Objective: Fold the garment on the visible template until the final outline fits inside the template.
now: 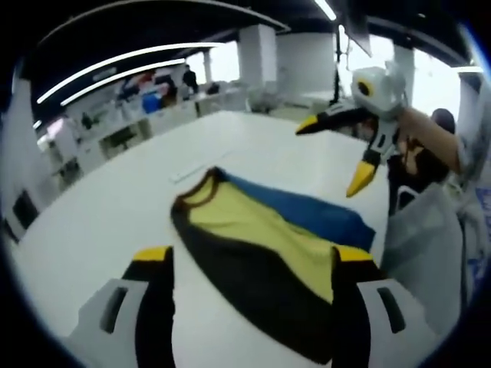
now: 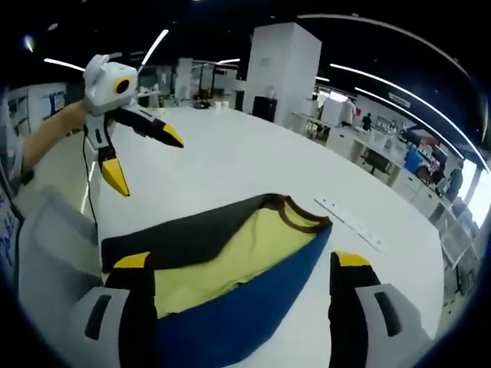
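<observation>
While both tongs, left and right, are held wide and empty above the surface, the garment lies flat between them. Opposite edges should be gripped evenly, so that the fold is kept straight and unwrinkled.

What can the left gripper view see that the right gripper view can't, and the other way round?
Left gripper view: the left gripper's own open jaws at the bottom, and the right gripper held open in the air beyond the garment.

Right gripper view: the right gripper's own jaws, also open, the left gripper raised at upper left, and a ruler-like strip on the table past the collar.

Both: the garment, yellow, brown and blue, lying on the white table, with neither gripper holding it.
</observation>
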`<action>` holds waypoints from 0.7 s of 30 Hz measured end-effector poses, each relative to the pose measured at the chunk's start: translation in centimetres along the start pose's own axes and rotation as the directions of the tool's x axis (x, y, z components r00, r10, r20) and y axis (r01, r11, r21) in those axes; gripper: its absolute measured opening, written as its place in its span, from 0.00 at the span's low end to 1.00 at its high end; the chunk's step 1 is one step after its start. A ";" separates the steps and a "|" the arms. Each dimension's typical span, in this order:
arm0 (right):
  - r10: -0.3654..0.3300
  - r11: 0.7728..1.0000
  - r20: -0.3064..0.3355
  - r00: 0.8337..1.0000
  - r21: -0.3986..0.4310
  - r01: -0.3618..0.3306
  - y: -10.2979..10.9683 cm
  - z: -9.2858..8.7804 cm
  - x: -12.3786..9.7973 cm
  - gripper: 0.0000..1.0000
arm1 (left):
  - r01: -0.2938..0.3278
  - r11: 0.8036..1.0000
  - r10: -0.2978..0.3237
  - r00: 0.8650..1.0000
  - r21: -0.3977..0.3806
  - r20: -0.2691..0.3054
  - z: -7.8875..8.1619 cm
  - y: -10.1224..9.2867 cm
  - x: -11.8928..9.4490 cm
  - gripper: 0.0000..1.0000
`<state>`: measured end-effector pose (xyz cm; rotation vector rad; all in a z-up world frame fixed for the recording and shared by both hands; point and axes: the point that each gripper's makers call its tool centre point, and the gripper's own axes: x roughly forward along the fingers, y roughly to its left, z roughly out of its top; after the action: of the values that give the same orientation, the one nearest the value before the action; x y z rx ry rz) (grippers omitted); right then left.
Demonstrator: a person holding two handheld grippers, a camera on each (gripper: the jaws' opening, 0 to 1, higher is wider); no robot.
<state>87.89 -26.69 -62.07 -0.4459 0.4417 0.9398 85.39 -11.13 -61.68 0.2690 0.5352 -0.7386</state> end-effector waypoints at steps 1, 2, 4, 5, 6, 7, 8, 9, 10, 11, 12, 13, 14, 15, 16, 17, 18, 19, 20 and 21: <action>0.000 1.000 0.002 1.000 0.000 0.000 0.3 -0.1 -0.3 0.98 | -0.001 1.000 0.001 1.000 -0.007 0.014 0.1 -0.2 -0.3 0.81; -0.002 1.000 0.002 1.000 0.000 0.002 0.5 -0.2 -0.4 1.00 | -0.010 1.000 0.011 1.000 -0.008 0.026 0.2 -0.3 -0.5 0.80; -0.009 1.000 -0.001 1.000 0.008 0.009 0.7 -0.6 -0.9 1.00 | -0.044 0.999 0.044 0.998 0.000 0.052 0.3 -0.4 -1.2 0.80; -0.011 1.000 0.000 1.000 0.011 0.011 0.8 -0.7 -1.1 1.00 | -0.040 0.999 0.041 0.998 -0.005 0.048 0.1 -0.5 -1.3 0.81; -0.016 1.000 0.002 1.000 0.018 0.016 0.8 -0.8 -1.3 1.00 | -0.039 0.999 0.040 0.998 -0.021 0.047 0.0 -0.7 -1.5 0.81; -0.018 1.000 0.002 1.000 0.022 0.018 0.8 -0.9 -1.4 1.00 | -0.037 0.999 0.038 0.998 -0.024 0.049 -0.1 -0.8 -1.6 0.82; -0.022 0.999 0.001 1.000 0.027 0.022 0.7 -1.0 -1.5 1.00 | -0.035 0.999 0.036 0.998 -0.024 0.053 -0.1 -1.0 -1.7 0.82; -0.026 0.999 0.000 1.000 0.027 0.026 0.8 -1.1 -1.7 1.00 | -0.035 0.999 0.036 0.998 -0.023 0.052 -0.2 -1.3 -1.8 0.83; -0.033 0.999 -0.007 0.999 0.021 0.033 0.8 -1.3 -1.9 1.00 | -0.036 0.999 0.038 0.998 -0.024 0.050 -0.2 -1.4 -1.9 0.84; -0.038 0.999 -0.015 0.999 0.013 0.038 0.9 -1.4 -2.1 1.00 | -0.037 0.999 0.038 0.998 -0.024 0.049 -0.3 -1.6 -2.0 0.85; -0.039 0.999 -0.020 0.999 -0.001 0.039 0.9 -1.5 -2.3 1.00 | -0.036 0.999 0.037 0.998 -0.024 0.049 -0.3 -1.8 -2.2 0.85; -0.032 0.999 -0.026 0.999 -0.008 0.032 1.1 -1.6 -2.4 1.00 | -0.039 0.999 0.040 0.998 -0.025 0.053 -0.3 -1.9 -2.4 0.86; -0.028 1.000 -0.031 0.999 -0.008 0.028 1.4 -1.7 -2.6 1.00 | -0.037 0.999 0.039 0.997 -0.022 0.061 -0.2 -2.1 -2.6 0.87; -0.029 1.000 -0.029 0.999 -0.007 0.029 1.5 -1.7 -2.9 1.00 | -0.036 0.999 0.038 0.997 -0.024 0.064 -0.2 -2.1 -2.8 0.87; -0.030 1.000 -0.028 0.999 -0.007 0.029 1.6 -1.7 -3.0 1.00 | -0.033 0.999 0.035 0.997 -0.026 0.066 -0.2 -2.2 -2.9 0.88; -0.033 0.999 -0.022 0.999 -0.006 0.033 1.8 -1.6 -3.2 1.00 | -0.033 0.999 0.035 0.997 -0.029 0.065 -0.3 -2.3 -3.0 0.88; -0.035 0.999 -0.019 0.999 -0.004 0.034 1.9 -1.6 -3.4 1.00 | -0.033 0.999 0.035 0.997 -0.032 0.063 -0.3 -2.4 -3.1 0.89; -0.034 0.999 -0.018 0.999 -0.002 0.034 2.0 -1.5 -3.5 1.00 | -0.034 0.999 0.036 0.997 -0.036 0.063 -0.4 -2.4 -3.2 0.89; -0.035 0.999 -0.017 0.999 -0.001 0.035 2.2 -1.5 -3.7 1.00 | -0.033 0.999 0.036 0.997 -0.039 0.066 -0.4 -2.5 -3.4 0.90; -0.038 0.999 -0.015 0.999 -0.002 0.038 2.3 -1.5 -3.9 1.00 | -0.033 0.999 0.036 0.997 -0.040 0.067 -0.6 -2.7 -3.6 0.90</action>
<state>83.69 -28.95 -61.60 -0.4622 0.4449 0.9003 81.12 -10.77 -60.29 0.2159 0.4792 -0.7009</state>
